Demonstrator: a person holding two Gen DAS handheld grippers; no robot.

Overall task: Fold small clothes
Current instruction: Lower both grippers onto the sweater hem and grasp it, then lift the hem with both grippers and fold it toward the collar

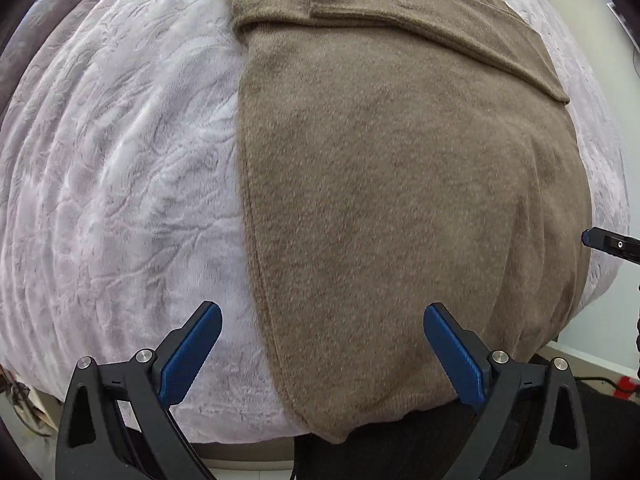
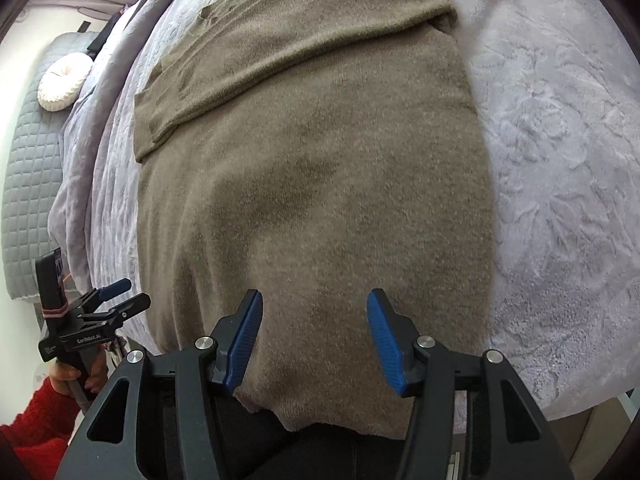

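Note:
A brown knit sweater [image 1: 400, 200] lies flat on a lavender plush blanket [image 1: 120, 180], sleeves folded across its far part. Its hem hangs over the bed's near edge. My left gripper [image 1: 322, 312] is open above the hem, and the sweater's left side edge runs between its jaws without touching the pads. In the right wrist view the sweater [image 2: 320, 180] fills the middle. My right gripper [image 2: 315, 298] is open just above the hem, with nothing pressed between its blue pads. The left gripper [image 2: 134, 292] shows at the left, held by a hand in a red sleeve.
A white round cushion [image 2: 64, 84] leans on a grey quilted headboard [image 2: 28, 168] at the far left. A grey duvet [image 2: 76, 184] lies bunched along that side. The person's dark trousers [image 2: 320, 452] stand against the bed edge. A red object [image 1: 624, 384] with a cable lies on the floor.

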